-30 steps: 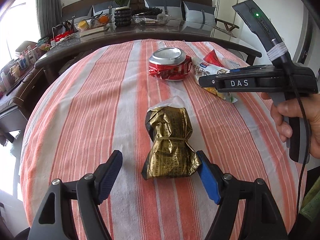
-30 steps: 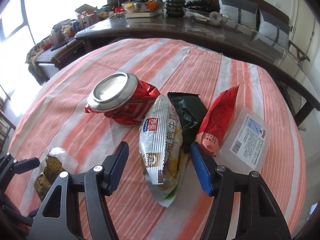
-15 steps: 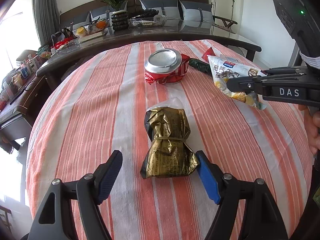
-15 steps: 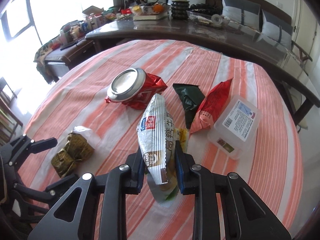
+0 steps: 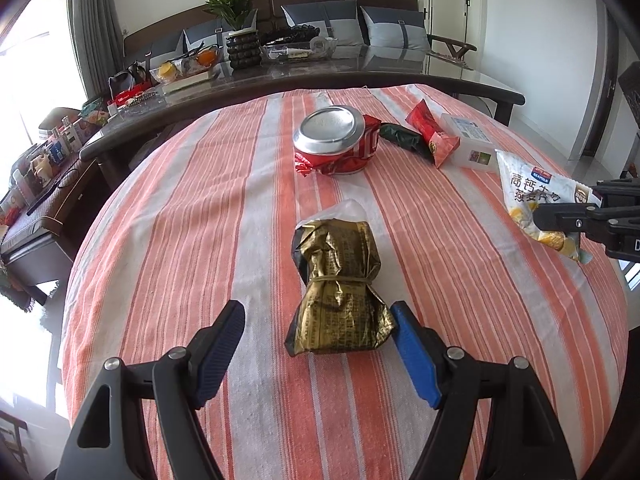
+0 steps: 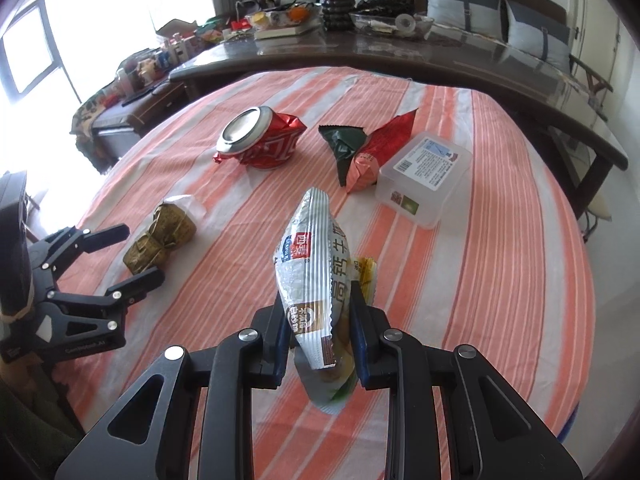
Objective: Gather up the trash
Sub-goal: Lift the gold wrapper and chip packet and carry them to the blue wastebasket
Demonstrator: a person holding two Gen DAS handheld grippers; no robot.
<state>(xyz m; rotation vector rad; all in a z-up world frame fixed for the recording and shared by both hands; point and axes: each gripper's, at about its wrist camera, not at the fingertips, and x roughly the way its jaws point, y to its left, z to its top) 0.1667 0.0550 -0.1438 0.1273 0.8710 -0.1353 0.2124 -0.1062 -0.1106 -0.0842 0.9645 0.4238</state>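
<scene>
So far, only the white snack bag (image 6: 310, 280) is pinched in the right tool (image 6: 320, 332) above the counter (image 5: 180, 240), while the gold wrapper (image 5: 340, 292) lies uncollected between the spread left tool (image 5: 316, 352) pads, with crushed can (image 5: 336, 140), red packet (image 5: 432, 136), green packet (image 5: 404, 140) and plastic box (image 5: 468, 140) beyond.

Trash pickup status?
Done: nothing visibly binned yet. In hand: right gripper shut on the white snack bag, lifted. Left gripper open around the gold packet. Left: crushed can, green wrapper, red wrapper, plastic box.
</scene>
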